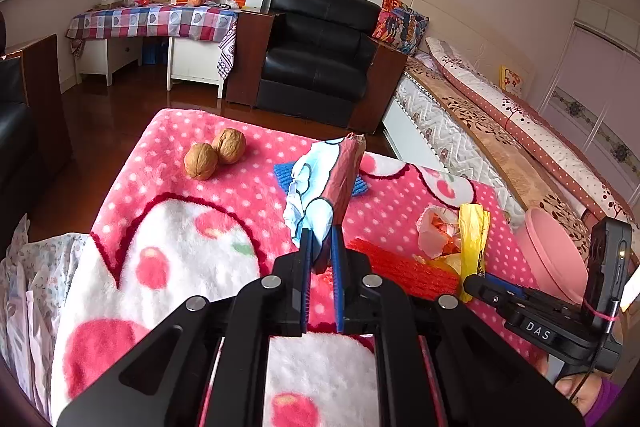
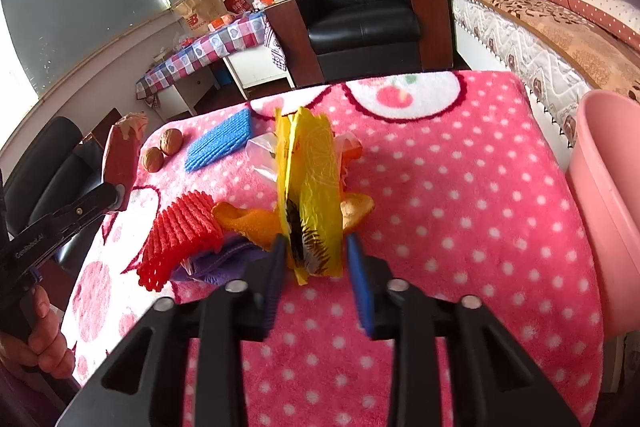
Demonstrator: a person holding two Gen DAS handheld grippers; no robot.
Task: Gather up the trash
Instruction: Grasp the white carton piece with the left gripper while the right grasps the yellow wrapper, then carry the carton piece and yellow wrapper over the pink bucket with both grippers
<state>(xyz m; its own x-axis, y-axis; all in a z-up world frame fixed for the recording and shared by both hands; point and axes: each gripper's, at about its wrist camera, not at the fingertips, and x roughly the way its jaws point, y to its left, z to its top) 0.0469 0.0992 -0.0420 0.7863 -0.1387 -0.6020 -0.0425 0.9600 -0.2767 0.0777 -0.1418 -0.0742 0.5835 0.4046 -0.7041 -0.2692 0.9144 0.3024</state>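
My left gripper (image 1: 321,247) is shut on a crumpled blue, white and maroon wrapper (image 1: 326,187), held above the pink blanket; the wrapper also shows in the right wrist view (image 2: 120,155). My right gripper (image 2: 316,259) holds a yellow plastic wrapper (image 2: 310,195) between its fingers, upright over the blanket; it also shows in the left wrist view (image 1: 472,239). Under it lie orange peel (image 2: 248,223), a red foam net (image 2: 180,235), a purple scrap (image 2: 224,259) and clear plastic (image 2: 262,155). A pink bin (image 2: 608,211) stands at the right edge.
Two walnuts (image 1: 216,153) and a blue ribbed pad (image 2: 220,143) lie on the far part of the pink dotted blanket (image 2: 460,227). A black armchair (image 1: 320,55) stands beyond, a bed (image 1: 500,131) on the right, a checkered table (image 1: 152,21) at the back left.
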